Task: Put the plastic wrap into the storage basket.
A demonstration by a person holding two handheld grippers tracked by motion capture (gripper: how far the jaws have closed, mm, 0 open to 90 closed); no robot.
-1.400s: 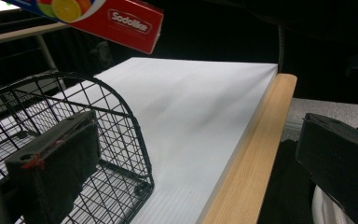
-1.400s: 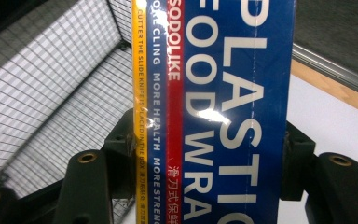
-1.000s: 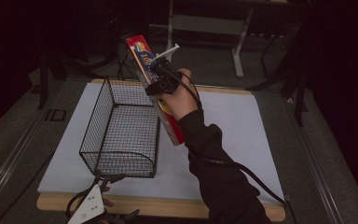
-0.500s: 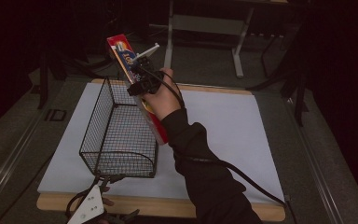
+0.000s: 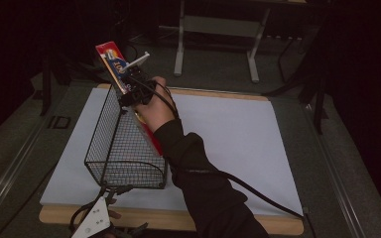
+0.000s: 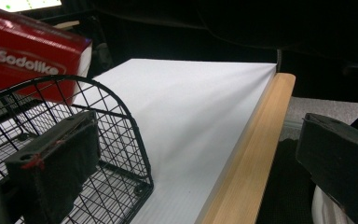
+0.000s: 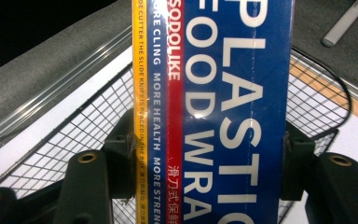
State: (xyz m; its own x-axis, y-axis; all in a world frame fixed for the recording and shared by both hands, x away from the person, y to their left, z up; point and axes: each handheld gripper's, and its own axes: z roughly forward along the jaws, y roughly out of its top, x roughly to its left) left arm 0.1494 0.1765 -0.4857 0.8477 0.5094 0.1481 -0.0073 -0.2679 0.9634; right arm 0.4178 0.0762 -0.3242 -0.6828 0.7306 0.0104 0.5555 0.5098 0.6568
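Box (image 5: 124, 84) of plastic food wrap, long and narrow, is clamped across its width in our right tool (image 5: 135, 94), pads pressing on both long edges; the right tool view confirms the clamp (image 7: 205, 154). It is held in the air, above the far end of the wire basket (image 5: 124, 148), not yet inside it.

Key relation: the box's long axis tilts steeply, top end up and away to the far left, bottom end pointing down toward us and passing just beside the basket's right wall. The basket's long axis runs from our side to the far side of the worktop (image 5: 238, 144). In our judgement the box axis must be laid flatter and brought in line with the basket's length, and shifted left over the opening, before it can go down between the 2 long walls.

Left tool (image 5: 96, 223) sits at the near end of the basket, jaws apart; in the left tool view 1 pad (image 6: 56, 168) lies against the basket's curved end wire (image 6: 98, 116), the other well off past the worktop edge. It grips nothing. The right hand alone carries the box.

Risk, as we read it: the lower corner catching the right rim.
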